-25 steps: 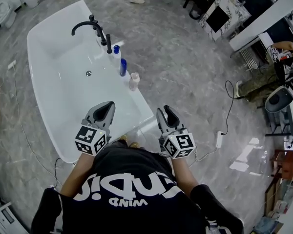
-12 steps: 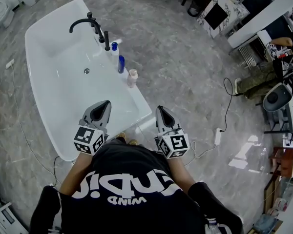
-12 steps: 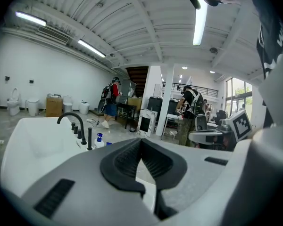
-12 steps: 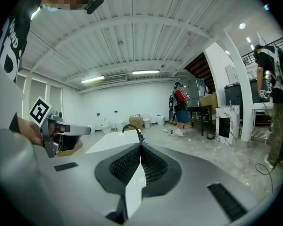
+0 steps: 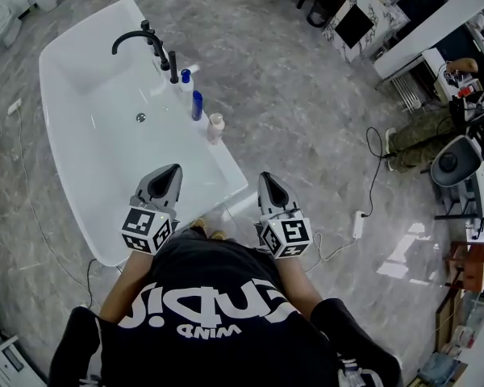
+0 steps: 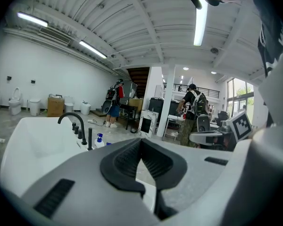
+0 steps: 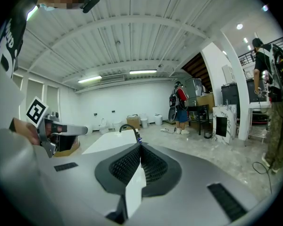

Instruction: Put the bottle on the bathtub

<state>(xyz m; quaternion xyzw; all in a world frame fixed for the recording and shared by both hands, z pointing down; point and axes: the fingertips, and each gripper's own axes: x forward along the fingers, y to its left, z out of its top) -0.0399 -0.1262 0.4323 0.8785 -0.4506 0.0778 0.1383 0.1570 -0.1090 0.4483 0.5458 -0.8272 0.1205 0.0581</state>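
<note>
The bathtub (image 5: 73, 95), at ten o'clock in the head view, is seen as smooth, glossy white, and its faucet (image 5: 133, 40) as matt black metal. The floor (image 5: 306, 119) is finished in polished grey stone. The left gripper (image 5: 174, 169) and right gripper (image 5: 266, 177) are moulded in matt grey plastic, with ribbed black pads (image 6: 125, 161).

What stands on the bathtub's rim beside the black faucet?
Three bottles in a row: white bottle with blue top, blue bottle, pale pink bottle. Nothing covers them.
</note>
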